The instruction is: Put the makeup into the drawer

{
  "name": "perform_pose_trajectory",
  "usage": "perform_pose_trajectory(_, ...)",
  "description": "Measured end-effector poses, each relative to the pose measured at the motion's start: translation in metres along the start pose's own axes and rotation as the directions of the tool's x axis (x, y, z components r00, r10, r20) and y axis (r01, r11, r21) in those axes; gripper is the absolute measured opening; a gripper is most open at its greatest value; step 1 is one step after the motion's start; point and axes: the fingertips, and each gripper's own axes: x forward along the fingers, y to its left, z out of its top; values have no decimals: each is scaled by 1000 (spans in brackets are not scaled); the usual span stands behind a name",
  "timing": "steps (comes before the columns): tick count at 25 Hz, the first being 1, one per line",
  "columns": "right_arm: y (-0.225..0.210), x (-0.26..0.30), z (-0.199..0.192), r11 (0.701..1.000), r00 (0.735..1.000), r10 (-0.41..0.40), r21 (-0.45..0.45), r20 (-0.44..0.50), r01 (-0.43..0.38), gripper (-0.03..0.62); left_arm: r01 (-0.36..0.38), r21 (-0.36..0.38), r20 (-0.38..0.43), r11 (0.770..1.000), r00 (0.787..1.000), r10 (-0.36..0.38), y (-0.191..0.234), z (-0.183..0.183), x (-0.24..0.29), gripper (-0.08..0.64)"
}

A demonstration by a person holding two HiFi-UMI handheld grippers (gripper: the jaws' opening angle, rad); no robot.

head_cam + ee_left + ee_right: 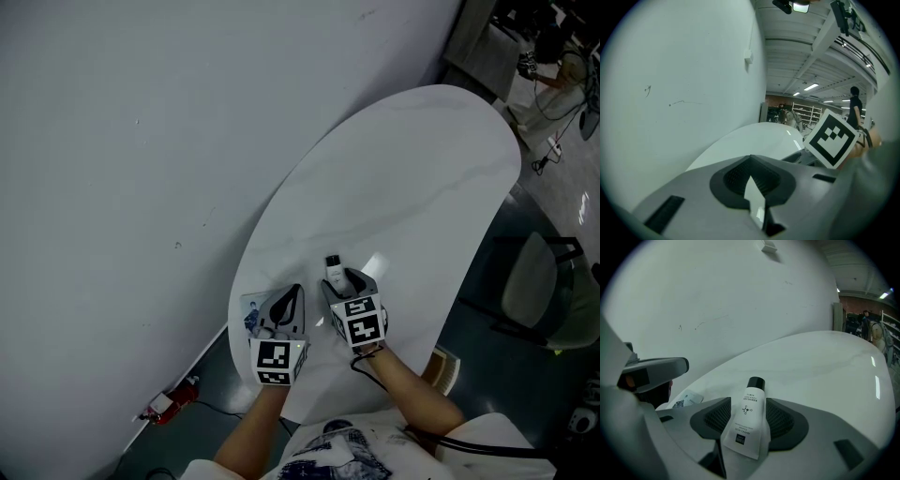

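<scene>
A white makeup tube (333, 270) with a black cap lies on the white oval table (403, 187), cap pointing away from me. My right gripper (348, 282) is open, and the tube (751, 401) rests between its two dark pads without being pressed. To the left, my left gripper (292, 296) is shut with nothing in it, just over the table's near left edge. In the left gripper view its jaws (754, 197) are closed together. A small flat printed packet (251, 315) lies under that gripper. No drawer is in view.
A pale wall (141, 141) runs close along the table's left side. A chair (539, 291) stands on the dark floor to the right. A red object (169, 405) with a cable lies on the floor at the lower left. The right gripper's marker cube (832, 138) fills the left gripper view's right side.
</scene>
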Motion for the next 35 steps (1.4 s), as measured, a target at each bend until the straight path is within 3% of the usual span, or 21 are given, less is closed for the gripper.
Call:
perform_pose_trajectory(18, 1, 4, -9, 994, 998, -62, -95, -25, 60, 230, -11, 11, -9, 1000, 1000, 11, -1, -1, -10, 35)
perform_pose_trajectory(31, 2, -4, -15, 992, 998, -59, -116, -18, 57, 204, -48, 14, 13, 999, 999, 48, -3, 0, -44, 35)
perform_pose_trajectory(35, 4, -20, -22, 995, 998, -57, -85, -2, 57, 201, -51, 17, 30, 999, 998, 50, -9, 0, -59, 35)
